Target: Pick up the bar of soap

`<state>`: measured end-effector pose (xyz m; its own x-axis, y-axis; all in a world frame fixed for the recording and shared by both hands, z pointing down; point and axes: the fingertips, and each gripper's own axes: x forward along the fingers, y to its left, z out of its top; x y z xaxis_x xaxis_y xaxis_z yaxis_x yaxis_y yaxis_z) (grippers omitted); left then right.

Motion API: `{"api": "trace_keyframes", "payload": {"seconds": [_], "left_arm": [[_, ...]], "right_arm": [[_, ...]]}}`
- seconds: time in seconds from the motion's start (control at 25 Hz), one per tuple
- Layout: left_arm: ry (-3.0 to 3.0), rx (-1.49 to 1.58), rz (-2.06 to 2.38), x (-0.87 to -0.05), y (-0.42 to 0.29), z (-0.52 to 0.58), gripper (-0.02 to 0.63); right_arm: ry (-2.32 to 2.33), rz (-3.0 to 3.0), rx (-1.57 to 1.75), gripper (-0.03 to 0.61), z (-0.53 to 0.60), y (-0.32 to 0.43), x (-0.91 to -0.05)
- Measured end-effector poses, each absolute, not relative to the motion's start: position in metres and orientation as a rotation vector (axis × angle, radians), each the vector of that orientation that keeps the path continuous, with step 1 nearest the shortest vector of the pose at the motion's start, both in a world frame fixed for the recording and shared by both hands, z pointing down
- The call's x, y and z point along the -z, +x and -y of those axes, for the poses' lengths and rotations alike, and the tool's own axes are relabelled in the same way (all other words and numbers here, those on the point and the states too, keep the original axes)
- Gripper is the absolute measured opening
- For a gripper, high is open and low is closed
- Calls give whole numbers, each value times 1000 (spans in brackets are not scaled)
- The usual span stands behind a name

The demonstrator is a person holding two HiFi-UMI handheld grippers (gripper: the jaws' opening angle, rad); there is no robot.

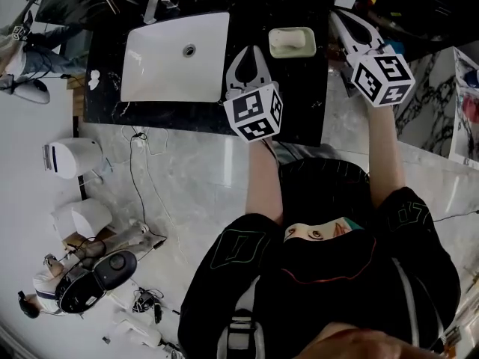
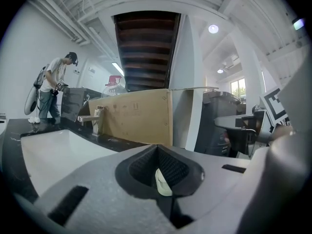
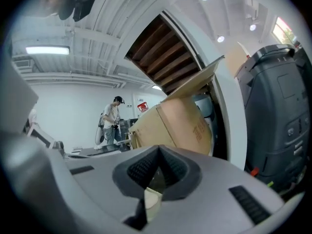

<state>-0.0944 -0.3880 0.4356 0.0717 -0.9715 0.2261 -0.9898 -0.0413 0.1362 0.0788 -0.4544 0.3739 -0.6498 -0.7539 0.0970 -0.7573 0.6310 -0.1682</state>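
the bar of soap (image 1: 293, 40) lies in a pale dish (image 1: 272, 45) on the black bench (image 1: 299, 103), at the bench's far right part and well to the 3 o'clock side of the white sink (image 1: 150, 58). in the head view the bar's long axis runs from 9 o'clock to 3 o'clock, across the line along which both tools point. it sits between the two tools. from the tips of the left tongs (image 1: 251, 52) it is near, at about 2 o'clock. from the tips of the right tongs (image 1: 336, 13) it is near, at about 8 o'clock. the left pair looks a little closer, though height above the bench cannot be judged from above. both pairs have their jaws pressed together with nothing gripped. each gripper view shows only a thin pale sliver at the slit where the jaws meet, and what that sliver is cannot be told. the left tongs point towards 12 o'clock, past the dish's 9 o'clock end, so by my reading they would have to shift towards 3 o'clock and open before they could close on anything. a grip across the bar's short width would suit them best, since that width lies along their own pointing line only after a turn of the wrist. the right tongs would need to draw back towards 8 o'clock to reach the same bar.
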Motion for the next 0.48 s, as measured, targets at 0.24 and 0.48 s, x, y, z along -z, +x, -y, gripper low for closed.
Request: {"api": "trace_keyframes", "payload": {"seconds": [0.24,0.48], "left_arm": [[2088,-99,1930,-453,-93,404,8],[2079,-123,1906,-465,-92,405,8]], "right_arm": [[1029,2748,-157,6,458,47,-392],[741,2640,9,6,454,12,-414]]}}
